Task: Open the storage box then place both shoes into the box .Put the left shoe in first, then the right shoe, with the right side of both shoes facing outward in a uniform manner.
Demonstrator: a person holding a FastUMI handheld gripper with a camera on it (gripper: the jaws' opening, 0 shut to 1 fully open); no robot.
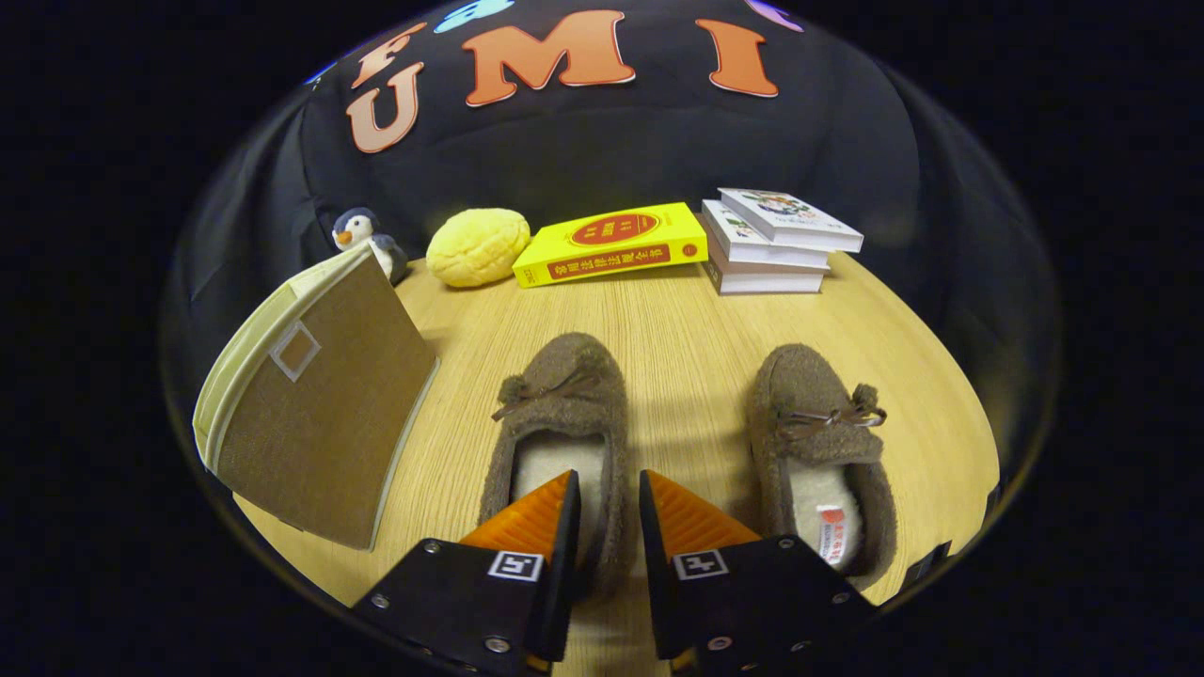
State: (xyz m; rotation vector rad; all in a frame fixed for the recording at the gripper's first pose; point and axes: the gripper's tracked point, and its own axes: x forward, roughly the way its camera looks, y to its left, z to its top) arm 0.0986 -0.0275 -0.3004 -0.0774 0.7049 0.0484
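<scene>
Two fuzzy brown fleece-lined slippers lie on the pale wood-grain table (677, 320), the left slipper (564, 414) with its right wall pinched between the gripper (609, 508) fingers, the right slipper (818, 442) alongside, the closed tan fabric storage box (320, 404) just left.

Counted on round pale wood table (677, 329): 2 brown fuzzy slippers with bows, left one (564, 414), right one (818, 432). 1 tan fabric storage box (320, 414). 1 yellow book lying flat (611, 244). 3 white stacked books (767, 249). 1 yellow bun-shaped plush (478, 246). 1 penguin plush (362, 235).

Gripper (609, 498): 2 fingers, slightly parted around left slipper's side wall.
</scene>
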